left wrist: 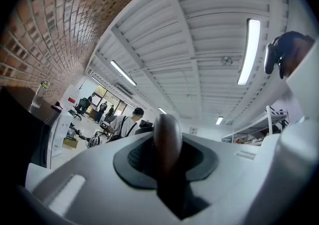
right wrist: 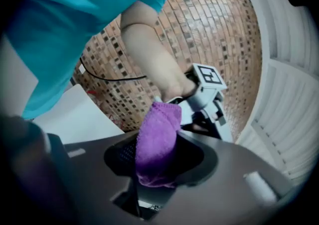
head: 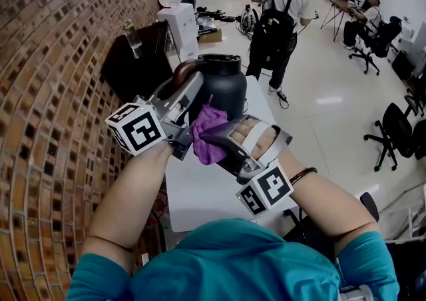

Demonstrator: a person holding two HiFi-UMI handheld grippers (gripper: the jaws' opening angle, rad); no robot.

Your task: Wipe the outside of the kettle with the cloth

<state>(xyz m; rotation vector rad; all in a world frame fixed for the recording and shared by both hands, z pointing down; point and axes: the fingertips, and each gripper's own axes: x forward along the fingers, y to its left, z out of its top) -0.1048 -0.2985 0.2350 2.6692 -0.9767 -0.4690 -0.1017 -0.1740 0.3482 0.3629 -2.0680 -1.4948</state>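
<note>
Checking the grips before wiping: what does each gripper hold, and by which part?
Left gripper clamps the kettle by its brown handle. Right gripper pinches the purple cloth by one bunched end.

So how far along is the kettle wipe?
Setup looks done: the left gripper has its jaws shut on the handle of the kettle, and the right gripper holds the cloth. In hand: the cloth is at the kettle's near side, contact unclear. Left: nothing shows which sides are wiped, so count the whole outside.
</note>
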